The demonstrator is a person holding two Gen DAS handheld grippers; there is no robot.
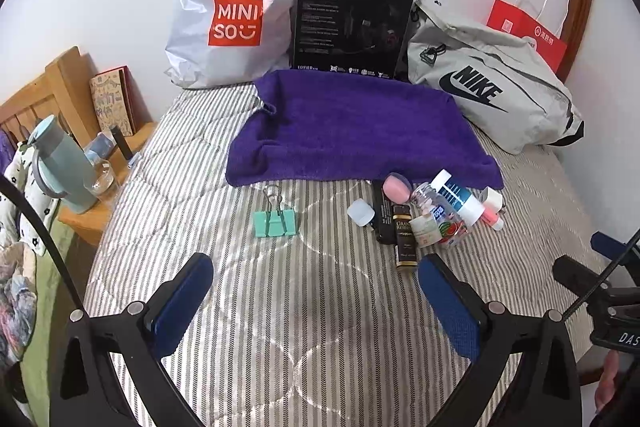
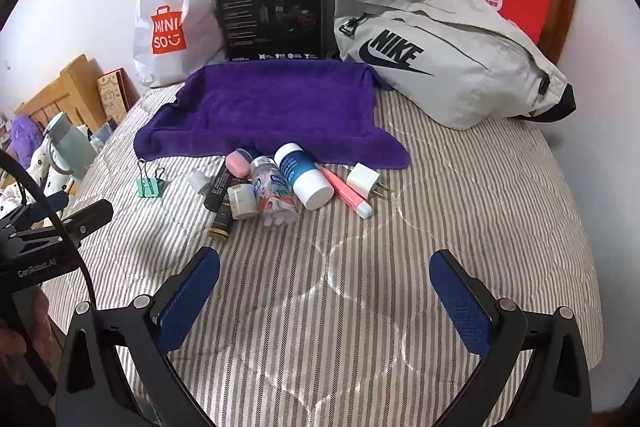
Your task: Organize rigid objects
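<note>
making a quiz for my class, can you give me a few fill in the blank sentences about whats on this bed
1. The green binder clip lies apart from the pile, on its ____ side in both views.
2. The towel spread on the bed is ____ in colour.
3. The jaws of both the left gripper and the right gripper stand ____.
4. The grey bag carries the brand name ____.

Missing words: left; purple; open; Nike
</note>
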